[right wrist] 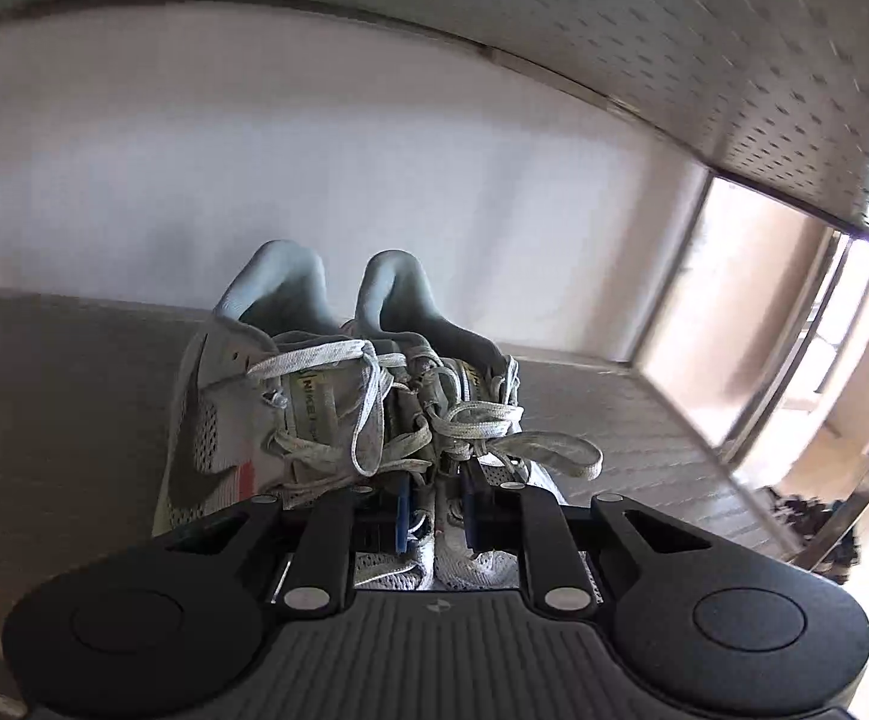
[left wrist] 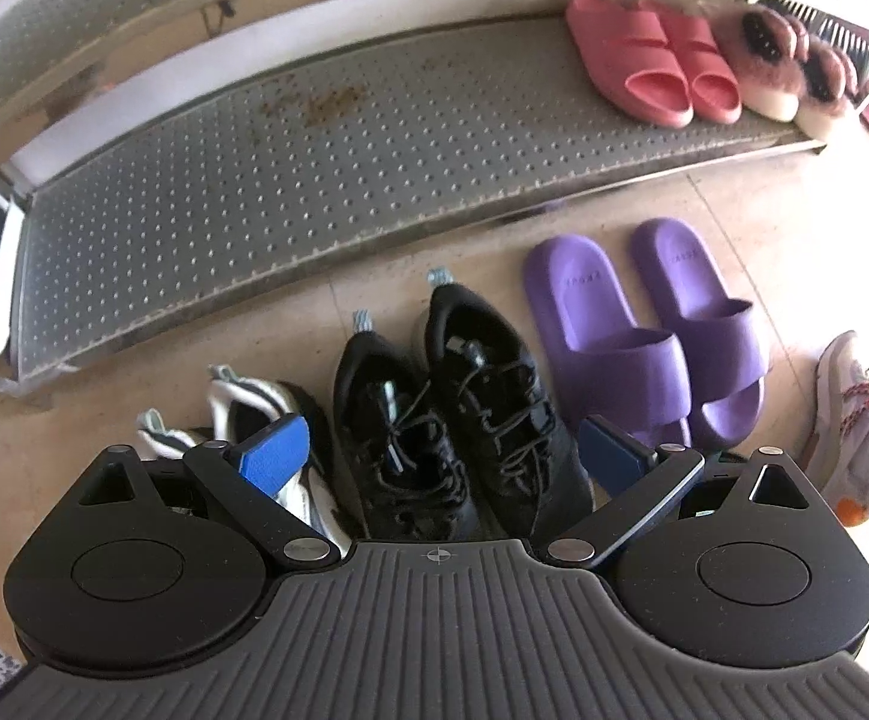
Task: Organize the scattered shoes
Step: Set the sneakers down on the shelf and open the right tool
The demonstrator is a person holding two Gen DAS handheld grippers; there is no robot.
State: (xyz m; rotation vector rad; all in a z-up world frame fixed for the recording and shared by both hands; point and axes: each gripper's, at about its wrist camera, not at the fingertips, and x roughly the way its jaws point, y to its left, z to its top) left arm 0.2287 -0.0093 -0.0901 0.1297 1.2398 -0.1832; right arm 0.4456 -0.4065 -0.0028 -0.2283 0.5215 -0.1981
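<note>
Left wrist: wide tool (left wrist: 440, 450) over black sneakers (left wrist: 458, 414), purple slides (left wrist: 650, 336) alongside.

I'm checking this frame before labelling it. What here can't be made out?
- Left wrist view: white and dark sneakers, mostly hidden by the open left claw.
- Left wrist view: white laced sneaker, cut off by a checked cloth at the right edge.
- Right wrist view: grey mesh sneakers' toes hidden behind the right claw.
</note>
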